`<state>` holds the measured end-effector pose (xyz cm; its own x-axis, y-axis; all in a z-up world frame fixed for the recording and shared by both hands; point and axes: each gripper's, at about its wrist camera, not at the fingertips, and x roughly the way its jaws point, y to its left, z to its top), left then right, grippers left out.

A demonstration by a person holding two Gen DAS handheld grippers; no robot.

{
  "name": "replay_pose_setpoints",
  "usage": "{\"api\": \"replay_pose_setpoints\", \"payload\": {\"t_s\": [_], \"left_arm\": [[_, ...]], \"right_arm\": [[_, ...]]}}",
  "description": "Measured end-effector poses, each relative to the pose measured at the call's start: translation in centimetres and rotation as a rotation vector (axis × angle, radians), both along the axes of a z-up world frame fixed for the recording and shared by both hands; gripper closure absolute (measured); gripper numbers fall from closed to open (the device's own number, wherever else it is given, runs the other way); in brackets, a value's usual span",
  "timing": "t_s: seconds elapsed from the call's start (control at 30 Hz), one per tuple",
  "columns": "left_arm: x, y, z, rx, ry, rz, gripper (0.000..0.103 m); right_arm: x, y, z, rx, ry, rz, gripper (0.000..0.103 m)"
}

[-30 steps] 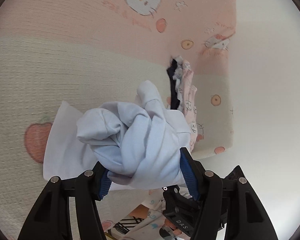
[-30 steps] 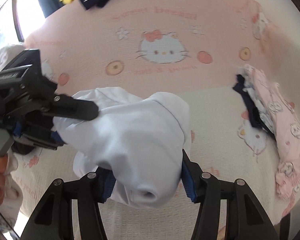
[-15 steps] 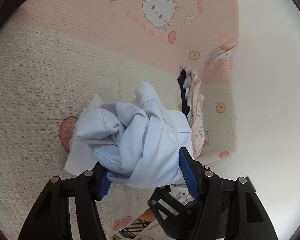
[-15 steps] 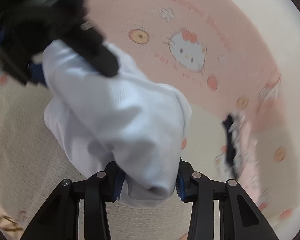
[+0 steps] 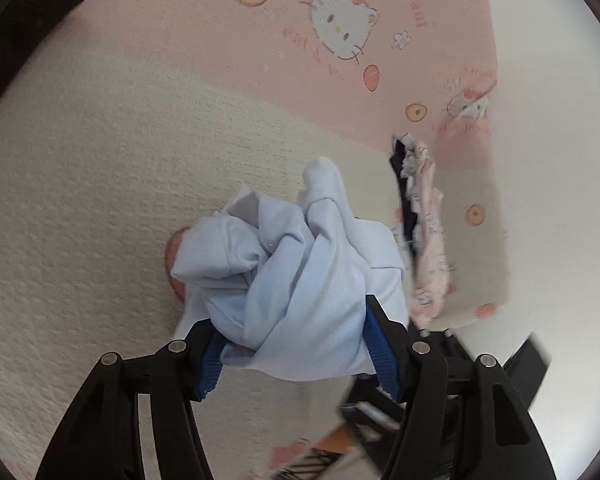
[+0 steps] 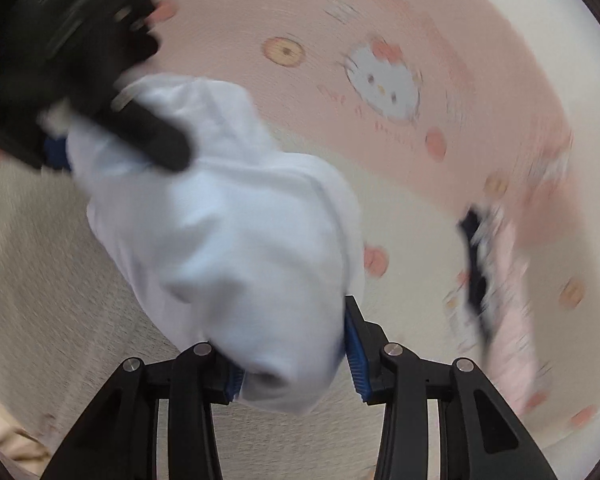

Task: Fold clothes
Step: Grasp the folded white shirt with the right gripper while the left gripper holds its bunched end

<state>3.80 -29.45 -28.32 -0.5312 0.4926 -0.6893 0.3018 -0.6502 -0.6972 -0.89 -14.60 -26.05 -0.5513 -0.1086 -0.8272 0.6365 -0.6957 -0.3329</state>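
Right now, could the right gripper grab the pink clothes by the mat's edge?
Probably not yet: the right gripper has its jaws full of the light blue garment. The pink clothes lie unblocked off to its right.

Bunched garment (image 5: 300, 276) above the mat (image 5: 100, 184), stacked clothes (image 5: 424, 232) to its right on the mat edge

Home bedroom: cartoon-cat bedsheet (image 5: 340, 92)

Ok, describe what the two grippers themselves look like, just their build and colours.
Both are alike: the left gripper and the right gripper have matte black angular linkage arms with cut-out slots, round silver pivot pins at the joints, and ribbed blue pads lining the fingertips. No cables, markings or sleeves are clearly visible.
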Motion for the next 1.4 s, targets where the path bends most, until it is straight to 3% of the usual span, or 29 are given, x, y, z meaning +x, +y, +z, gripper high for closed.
{"api": "replay_pose_setpoints", "payload": {"t_s": [0.13, 0.27, 0.33, 0.4, 0.6, 0.8, 0.93, 0.97, 1.2, 1.33, 1.4], "left_arm": [[0.1, 0.3, -1.0, 0.011, -0.003, 0.013, 0.037], [0.2, -0.4, -1.4, 0.029, -0.007, 0.036, 0.034], [0.4, -0.7, -1.6, 0.049, -0.013, 0.049, 0.034], [0.5, -0.7, -1.6, 0.055, -0.019, 0.050, 0.033], [0.2, -0.6, -1.6, 0.057, -0.037, 0.053, 0.031], [0.2, -0.5, -1.5, 0.064, -0.037, 0.074, 0.026], [0.1, -0.3, -1.3, 0.056, -0.040, 0.083, 0.025], [0.1, -0.2, -1.3, 0.048, -0.043, 0.081, 0.025], [0.0, 0.3, -0.9, 0.009, -0.058, 0.092, 0.022], [0.0, 0.7, -0.8, -0.064, -0.102, 0.099, 0.005], [-0.1, 0.8, -0.9, -0.084, -0.124, 0.103, 0.002]], "right_arm": [[-1.4, 2.4, 0.3, -0.158, -0.147, -0.067, 0.060], [-1.9, 3.6, 1.0, -0.262, -0.234, -0.089, 0.053], [-2.3, 4.3, 1.2, -0.310, -0.280, -0.103, 0.047], [-2.8, 5.5, 1.0, -0.376, -0.355, -0.121, 0.033], [-4.1, 9.1, 0.2, -0.600, -0.561, -0.240, 0.033], [-4.6, 11.5, -1.8, -0.835, -0.830, -0.384, 0.029], [-4.3, 12.0, -1.8, -0.993, -0.896, -0.424, 0.027], [-4.2, 12.2, -1.7, -1.038, -0.907, -0.435, 0.022], [-4.9, 11.9, -2.0, -1.025, -0.842, -0.551, 0.020], [-5.5, 11.5, -2.4, -0.930, -0.813, -0.592, 0.020], [-5.6, 11.2, -2.7, -0.904, -0.818, -0.592, 0.019]]}}
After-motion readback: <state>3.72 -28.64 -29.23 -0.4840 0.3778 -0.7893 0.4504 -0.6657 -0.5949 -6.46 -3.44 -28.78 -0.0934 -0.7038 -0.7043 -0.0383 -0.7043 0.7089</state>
